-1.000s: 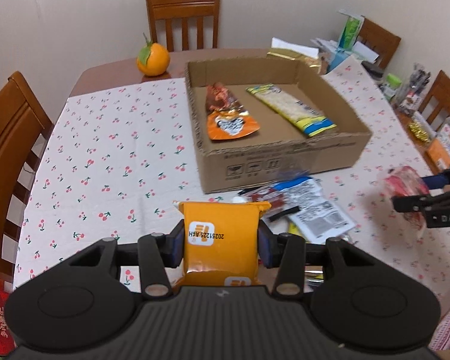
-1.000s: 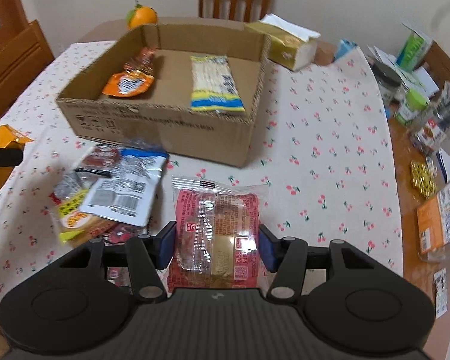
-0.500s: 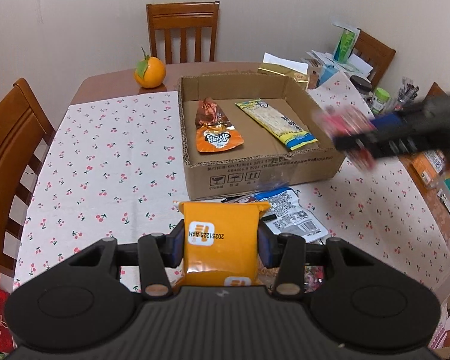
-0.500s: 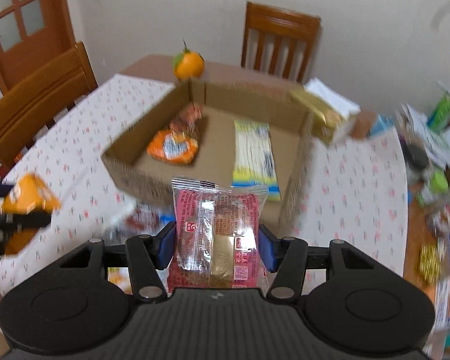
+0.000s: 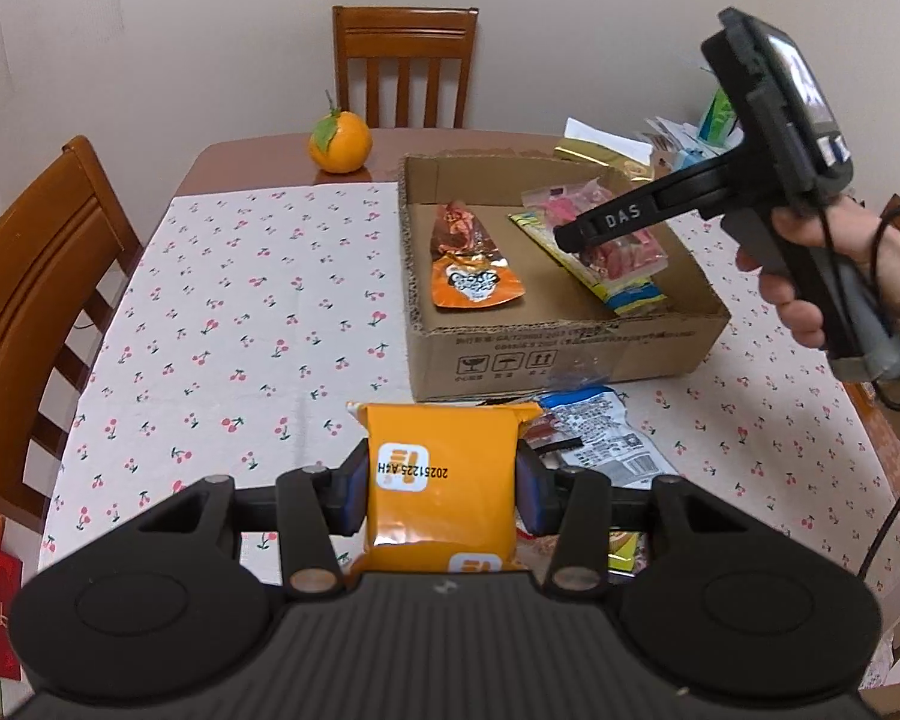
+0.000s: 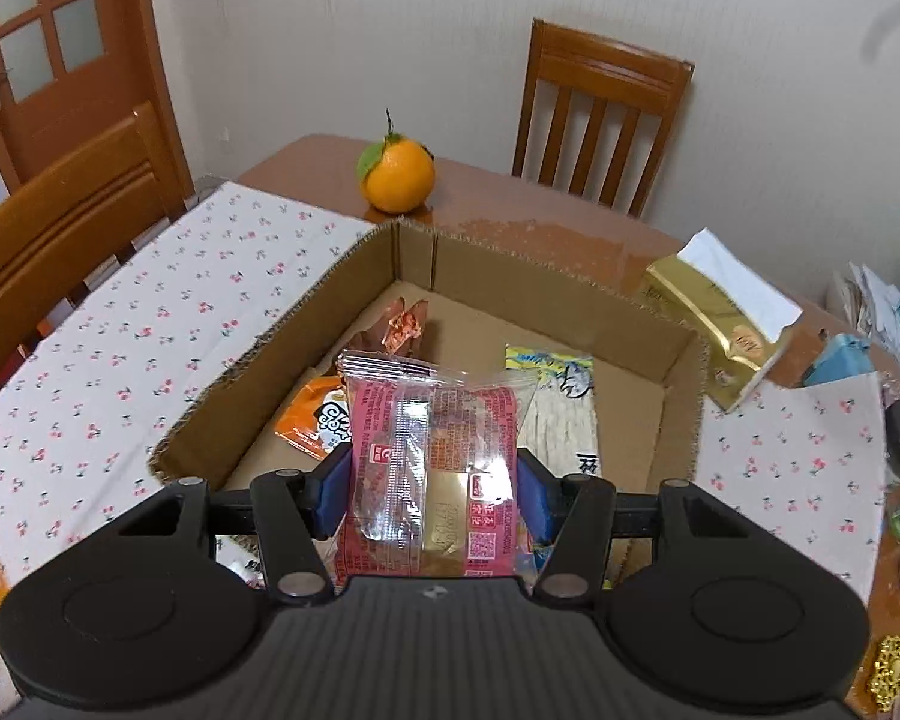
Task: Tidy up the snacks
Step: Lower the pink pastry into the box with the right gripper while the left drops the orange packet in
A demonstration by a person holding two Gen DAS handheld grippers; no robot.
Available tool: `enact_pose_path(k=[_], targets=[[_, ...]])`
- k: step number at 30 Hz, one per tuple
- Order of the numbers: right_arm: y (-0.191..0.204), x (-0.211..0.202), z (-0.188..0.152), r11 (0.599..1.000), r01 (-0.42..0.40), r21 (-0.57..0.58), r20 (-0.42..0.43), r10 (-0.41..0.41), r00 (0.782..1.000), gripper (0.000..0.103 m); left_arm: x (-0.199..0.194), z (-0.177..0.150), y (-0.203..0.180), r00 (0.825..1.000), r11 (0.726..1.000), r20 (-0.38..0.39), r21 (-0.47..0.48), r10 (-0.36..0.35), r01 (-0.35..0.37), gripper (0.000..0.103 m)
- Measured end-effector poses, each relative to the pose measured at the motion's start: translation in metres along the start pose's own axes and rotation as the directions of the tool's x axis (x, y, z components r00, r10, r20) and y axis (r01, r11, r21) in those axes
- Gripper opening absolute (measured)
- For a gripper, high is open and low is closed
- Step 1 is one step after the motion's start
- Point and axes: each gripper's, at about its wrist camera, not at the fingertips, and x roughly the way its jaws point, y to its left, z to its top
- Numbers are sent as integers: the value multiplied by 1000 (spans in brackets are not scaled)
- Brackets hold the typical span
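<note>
2 pkts already in box [image 5: 564, 324]. R tool [image 6: 433, 495] clamped red pkt [image 6: 435, 468] over it, L tool [image 5: 441, 489] gripped orange pkt [image 5: 441, 480]; few snacks [image 5: 594, 438] left on desk, center-right of frame.

Even warm indoor light, sharp focus, fisheye bending, dark corners

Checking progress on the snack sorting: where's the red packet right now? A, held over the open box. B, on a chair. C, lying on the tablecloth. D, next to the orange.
A: the right gripper has its jaws shut on the red packet, which hangs above the inside of the box.
</note>
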Motion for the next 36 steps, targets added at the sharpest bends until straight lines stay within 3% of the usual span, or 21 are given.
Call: enact_pose_path(k=[3,4,6,8,17,25,36], targets=[[0,9,-1,1000,-9,21,-10,9,1000,66,1,1,2,1000,1000,-4,-1,5,-5,45],[-1,9,-2,999,-14,30,-8,14,1000,71,2,2,2,1000,1000,-6,1,5,-5,45],[-1,4,-5,999,-15,42,13,15,1000,95,4,4,2,1000,1000,-7,7,3,-3,45],[-1,-4,-9,999,-11,52,32,10,999,99,6,6,1,1000,1000,-6,16,-2,2,45],[6,-44,-49,992,39,122,54,-46,997,103,16,28,-5,999,996,17,76,-41,40,45],[15,-67,-105,978,97,183,2,-99,995,103,39,63,-16,997,990,31,127,-71,67,45],[19,-81,-138,971,146,187,-38,-141,989,103,99,109,-33,997,983,23,169,-72,67,45]])
